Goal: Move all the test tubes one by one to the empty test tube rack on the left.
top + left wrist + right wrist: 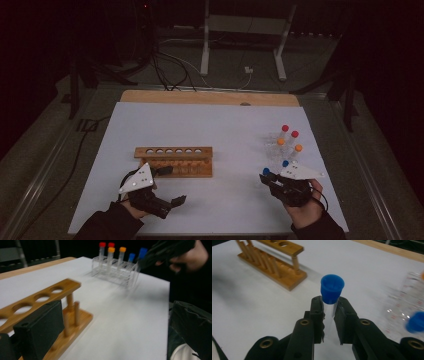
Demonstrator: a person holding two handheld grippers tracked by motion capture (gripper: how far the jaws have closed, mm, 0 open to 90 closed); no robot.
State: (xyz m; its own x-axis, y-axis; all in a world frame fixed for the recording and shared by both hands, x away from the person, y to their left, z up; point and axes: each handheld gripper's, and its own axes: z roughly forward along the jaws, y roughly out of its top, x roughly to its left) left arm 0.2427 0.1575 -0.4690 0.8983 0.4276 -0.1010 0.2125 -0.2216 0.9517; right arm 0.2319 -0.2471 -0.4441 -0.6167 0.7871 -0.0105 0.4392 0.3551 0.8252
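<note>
Plastic and wood make up the scene: a clear, slim tube with a blue cap (332, 288) sits clamped between the black jaws of the right hand-held gripper (329, 306), the flared, ribbed cap standing just above the jaw tips and the tube held above the white sheet, beside the clear rack. In the high view this hand-held gripper (267, 178) sits near the tabletop's right front, with the transparent rack (280, 148) of tubes just beyond it; those tubes carry red, orange and blue caps. Faint printed graduation marks show on the clear plastic in the right gripper view, too blurred to read.

The left hand-held gripper (172, 186) hangs with its jaws wide apart and nothing between them, just in front of the wooden rack (174, 161), a varnished piece with a row of round holes in its top bar, dowel posts and a flat base.

A smooth white sheet (220, 130) covers the tabletop (210, 97), whose bare wood edge shows along the far side. Wide open sheet lies between the two racks and beyond them
</note>
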